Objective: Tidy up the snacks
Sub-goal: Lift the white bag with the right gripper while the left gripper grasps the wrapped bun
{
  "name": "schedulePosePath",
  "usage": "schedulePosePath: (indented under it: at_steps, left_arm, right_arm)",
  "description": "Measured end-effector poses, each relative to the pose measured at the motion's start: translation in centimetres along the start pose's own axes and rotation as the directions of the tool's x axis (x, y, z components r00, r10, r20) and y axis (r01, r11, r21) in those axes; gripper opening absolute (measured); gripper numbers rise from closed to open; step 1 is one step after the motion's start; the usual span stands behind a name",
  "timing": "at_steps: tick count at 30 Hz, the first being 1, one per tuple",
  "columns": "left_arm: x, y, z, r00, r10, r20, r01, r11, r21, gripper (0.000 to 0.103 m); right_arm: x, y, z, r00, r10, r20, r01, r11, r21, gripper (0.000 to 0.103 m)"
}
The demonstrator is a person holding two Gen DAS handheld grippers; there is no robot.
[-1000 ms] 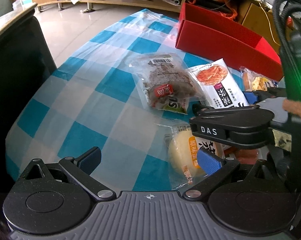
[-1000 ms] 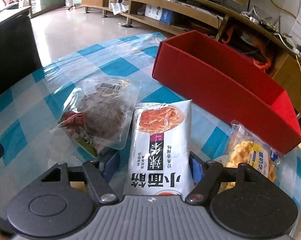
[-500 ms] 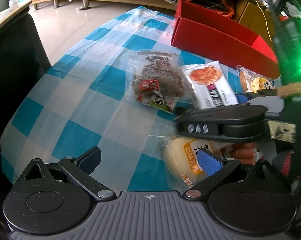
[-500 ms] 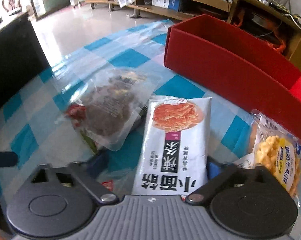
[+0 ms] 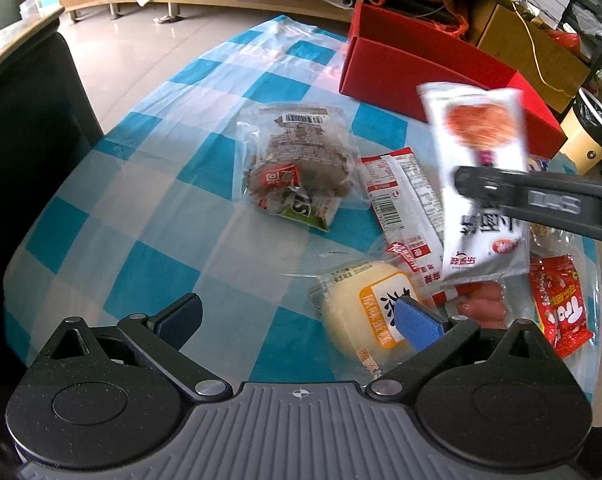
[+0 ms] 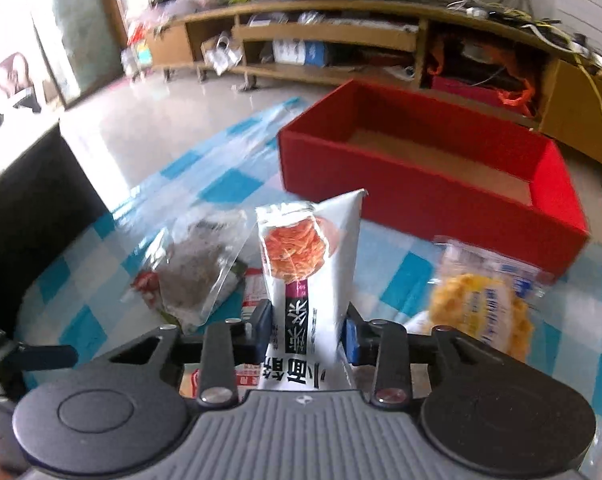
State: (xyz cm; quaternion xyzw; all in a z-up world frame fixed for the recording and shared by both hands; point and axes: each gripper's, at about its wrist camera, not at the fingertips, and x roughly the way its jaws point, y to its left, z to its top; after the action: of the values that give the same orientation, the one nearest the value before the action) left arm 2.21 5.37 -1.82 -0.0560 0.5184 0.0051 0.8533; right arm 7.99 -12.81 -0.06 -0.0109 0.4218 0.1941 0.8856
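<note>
right gripper (image 6: 305, 334) pinching noodle pack (image 6: 307, 264), long axis pointing ahead | red box (image 6: 429, 168) lying straight beyond | left gripper (image 5: 301, 320) gaping wide, empty

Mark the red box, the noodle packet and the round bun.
red box (image 6: 397, 176), right wrist view, front wall
noodle packet (image 6: 301, 256), right wrist view, orange picture on its front
round bun (image 5: 349, 312), left wrist view, pale bare part left of the label
</note>
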Motion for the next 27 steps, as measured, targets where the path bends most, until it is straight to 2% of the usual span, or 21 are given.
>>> schedulePosePath:
  at_steps: [5, 9, 14, 17, 19, 21, 22, 23, 25, 27]
  left_arm:
    - [-0.5, -1.3, -0.3, 0.999, -0.019, 0.030, 0.017, 0.998, 0.057, 0.103]
    - [0.1, -3.3, -0.8, 0.999, 0.012, 0.037, -0.016, 0.991, 0.134, 0.103]
    - [1.3, -4.8, -0.1, 0.998, 0.032, 0.045, -0.040, 0.983, 0.179, 0.103]
    - [3.0, -5.4, 0.0, 0.998, 0.067, 0.013, -0.068, 0.976, 0.209, 0.103]
    - [4.0, -5.3, -0.1, 0.997, 0.063, -0.038, -0.055, 0.979, 0.197, 0.102]
    - [4.3, -4.9, -0.2, 0.997, 0.059, -0.058, -0.048, 0.982, 0.183, 0.098]
    - [4.1, -4.7, -0.1, 0.997, 0.049, -0.057, -0.039, 0.984, 0.174, 0.090]
    - [3.6, -4.5, 0.0, 0.998, 0.043, -0.054, -0.033, 0.985, 0.168, 0.078]
    - [3.0, -4.4, 0.2, 0.997, 0.054, -0.054, -0.045, 0.985, 0.166, 0.067]
    - [2.5, -4.4, 0.1, 0.996, 0.073, -0.051, -0.063, 0.983, 0.175, 0.067]
  right_arm:
    - [-2.6, -2.0, -1.5, 1.000, 0.014, 0.012, -0.015, 0.998, 0.055, 0.035]
    - [-3.2, -3.3, -2.7, 0.999, 0.049, 0.023, -0.051, 0.992, 0.115, 0.035]
    - [-3.3, -3.9, -3.0, 0.997, 0.077, 0.020, -0.078, 0.991, 0.112, 0.035]
    - [-3.5, -4.4, -2.9, 0.996, 0.083, 0.025, -0.085, 0.989, 0.121, 0.035]
    - [-3.6, -4.7, -2.7, 0.996, 0.084, 0.030, -0.087, 0.988, 0.125, 0.035]
    - [-3.9, -4.9, -2.8, 0.996, 0.083, 0.035, -0.087, 0.988, 0.124, 0.035]
    - [-4.0, -4.9, -2.8, 0.996, 0.083, 0.036, -0.087, 0.988, 0.125, 0.035]
    - [-4.1, -4.9, -2.7, 0.996, 0.085, 0.038, -0.089, 0.988, 0.123, 0.035]
    - [-4.4, -4.9, -2.7, 0.995, 0.091, 0.044, -0.095, 0.988, 0.123, 0.035]
    - [-4.7, -4.7, -2.7, 0.994, 0.096, 0.050, -0.102, 0.988, 0.120, 0.035]
